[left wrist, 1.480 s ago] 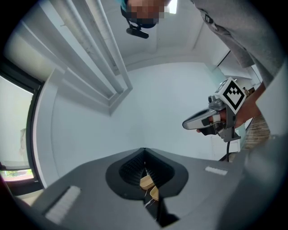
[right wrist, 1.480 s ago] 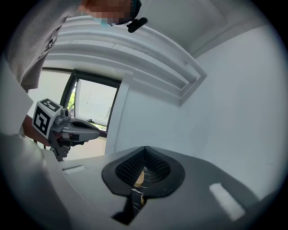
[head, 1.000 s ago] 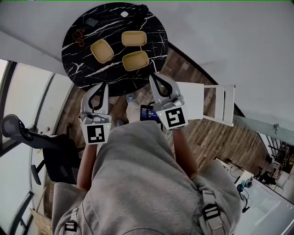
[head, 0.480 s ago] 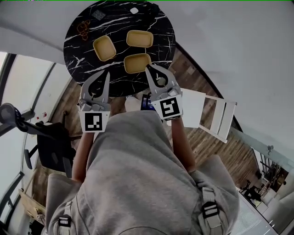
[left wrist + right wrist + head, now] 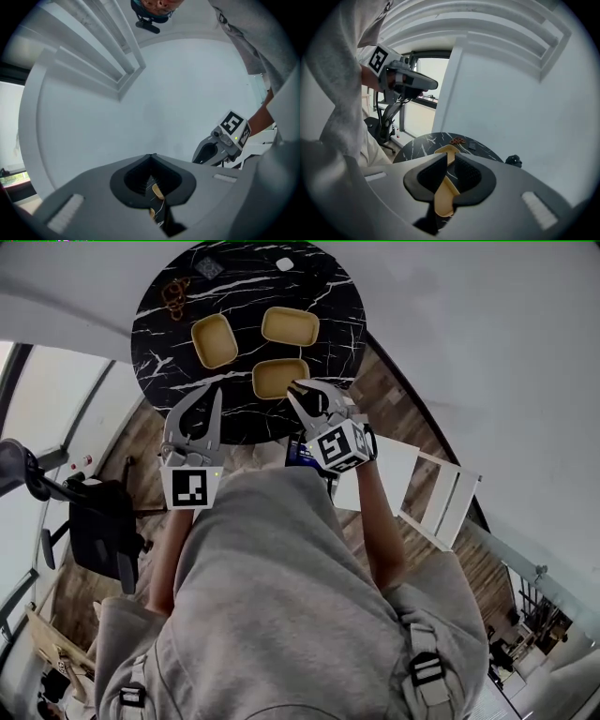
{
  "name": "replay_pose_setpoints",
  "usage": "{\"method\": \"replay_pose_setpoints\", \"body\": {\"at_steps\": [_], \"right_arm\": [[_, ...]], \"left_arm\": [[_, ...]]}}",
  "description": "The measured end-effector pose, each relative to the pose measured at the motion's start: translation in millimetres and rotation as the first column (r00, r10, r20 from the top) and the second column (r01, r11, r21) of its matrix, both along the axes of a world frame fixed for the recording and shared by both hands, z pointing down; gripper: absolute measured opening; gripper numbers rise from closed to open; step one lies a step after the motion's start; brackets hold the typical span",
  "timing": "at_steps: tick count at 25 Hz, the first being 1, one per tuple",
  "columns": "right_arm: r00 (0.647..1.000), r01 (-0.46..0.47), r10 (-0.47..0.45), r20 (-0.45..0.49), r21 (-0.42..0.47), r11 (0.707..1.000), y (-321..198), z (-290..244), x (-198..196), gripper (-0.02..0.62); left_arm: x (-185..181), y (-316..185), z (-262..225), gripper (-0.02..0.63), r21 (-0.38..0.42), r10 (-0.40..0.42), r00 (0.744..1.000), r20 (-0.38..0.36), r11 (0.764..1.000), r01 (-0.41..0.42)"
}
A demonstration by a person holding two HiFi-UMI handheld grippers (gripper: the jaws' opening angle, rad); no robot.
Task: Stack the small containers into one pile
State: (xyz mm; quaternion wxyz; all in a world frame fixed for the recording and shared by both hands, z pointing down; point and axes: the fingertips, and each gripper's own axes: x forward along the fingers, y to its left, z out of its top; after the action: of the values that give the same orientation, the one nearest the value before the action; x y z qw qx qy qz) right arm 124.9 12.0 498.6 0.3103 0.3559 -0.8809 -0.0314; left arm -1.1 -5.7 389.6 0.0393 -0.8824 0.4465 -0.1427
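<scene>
On a round black marble table [image 5: 155, 348] veined with white, three small tan containers, all apart and none stacked: the nearest container [image 5: 278, 378] by the near edge, the left container [image 5: 214, 340] beyond it to the left, the far container [image 5: 290, 326] behind it, slightly to the right. At the table's far side, a small brown knotted thing [image 5: 172, 294], a dark square piece [image 5: 208, 268] and a small white piece [image 5: 284, 263], all too small to identify.

Right gripper [image 5: 302, 389] tilted down toward the nearest container, tips at that container's near right corner in the head view. Jaws parted by a narrow gap, just now opening. In the right gripper view, tan container wall showing through the gap, with no pad seen pressing on it. Cannot tell whether the rim already sits between the pads.

Left gripper [image 5: 215, 392] nearly level, tips over the table's near left part in the head view, short of the left container. Jaws pressed together and empty. In the left gripper view, only a thin slit, with a glimpse of table and tan through it.

Below, a grey hooded sweatshirt [image 5: 281, 587]. On the wooden floor [image 5: 398, 399], a white chair [image 5: 441, 507] at right and a black office chair [image 5: 98, 531] at left.
</scene>
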Motion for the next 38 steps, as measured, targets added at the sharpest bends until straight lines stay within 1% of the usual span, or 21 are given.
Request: {"method": "replay_pose_setpoints", "body": {"at_steps": [3, 5, 8, 9, 11, 13, 16, 18, 20, 22, 27, 32, 33, 38], "right_arm": [[0.993, 0.091, -0.096, -0.068, -0.072, 0.993, -2.0, 39.6, -5.2, 0.077], [0.976, 0.159, -0.175, -0.132, -0.126, 0.979, -3.4, 73.5, -6.4, 0.077], [0.935, 0.241, -0.289, -0.206, -0.231, 0.943, -1.8, 123.2, -7.0, 0.081], [0.925, 0.257, -0.317, -0.208, -0.271, 0.928, 1.2, 136.0, -8.4, 0.081], [0.922, 0.273, -0.347, -0.171, -0.351, 0.896, 5.7, 155.5, -15.7, 0.081], [0.921, 0.273, -0.359, -0.154, -0.402, 0.874, 7.1, 172.3, -21.9, 0.081], [0.909, 0.258, -0.370, -0.192, -0.438, 0.861, 8.7, 194.6, -24.2, 0.084], [0.891, 0.262, -0.395, -0.223, -0.456, 0.850, 11.9, 205.9, -27.3, 0.087], [0.868, 0.280, -0.431, -0.247, -0.475, 0.835, 17.9, 216.6, -30.6, 0.091], [0.856, 0.283, -0.447, -0.260, -0.488, 0.826, 22.4, 225.3, -31.5, 0.091], [0.857, 0.254, -0.435, -0.276, -0.508, 0.823, 21.8, 238.6, -30.7, 0.087], [0.864, 0.224, -0.422, -0.273, -0.542, 0.810, 21.8, 250.2, -27.9, 0.071], [0.866, 0.218, -0.419, -0.274, -0.546, 0.809, 21.4, 251.8, -27.1, 0.059], [0.871, 0.210, -0.410, -0.272, -0.548, 0.810, 18.6, 250.3, -26.3, 0.048]], "left_arm": [[-1.9, -6.7, 5.9, -0.002, -0.002, 0.007, 1.000, 0.002, 1.000, -0.007], [-5.6, -9.4, 10.0, -0.002, -0.010, 0.008, 1.000, -0.001, 1.000, -0.008], [-13.3, -10.3, 14.4, -0.002, -0.009, 0.015, 1.000, 0.011, 1.000, -0.015], [-15.9, -9.4, 16.7, -0.002, -0.013, 0.012, 1.000, 0.010, 1.000, -0.012], [-22.0, -7.9, 22.4, -0.002, -0.033, -0.001, 1.000, 0.011, 0.999, 0.002], [-25.9, -6.8, 27.1, -0.002, -0.043, -0.013, 1.000, 0.017, 0.999, 0.014], [-30.2, -1.2, 34.4, -0.002, -0.068, -0.021, 1.000, 0.022, 0.997, 0.023], [-35.5, 2.4, 37.7, -0.002, -0.081, -0.033, 0.999, 0.019, 0.996, 0.035], [-39.7, 3.8, 39.2, -0.002, -0.074, -0.044, 0.999, 0.011, 0.996, 0.045], [-42.4, 4.8, 40.5, -0.002, -0.071, -0.054, 0.998, 0.006, 0.996, 0.055], [-49.8, 7.9, 45.6, -0.002, -0.094, -0.074, 0.997, 0.032, 0.993, 0.077], [-50.5, 11.5, 48.4, -0.002, -0.095, -0.087, 0.996, 0.033, 0.991, 0.090], [-50.1, 11.8, 48.9, -0.002, -0.095, -0.088, 0.996, 0.035, 0.991, 0.091], [-48.7, 10.2, 48.0, -0.002, -0.085, -0.094, 0.995, 0.020, 0.992, 0.095]]}}
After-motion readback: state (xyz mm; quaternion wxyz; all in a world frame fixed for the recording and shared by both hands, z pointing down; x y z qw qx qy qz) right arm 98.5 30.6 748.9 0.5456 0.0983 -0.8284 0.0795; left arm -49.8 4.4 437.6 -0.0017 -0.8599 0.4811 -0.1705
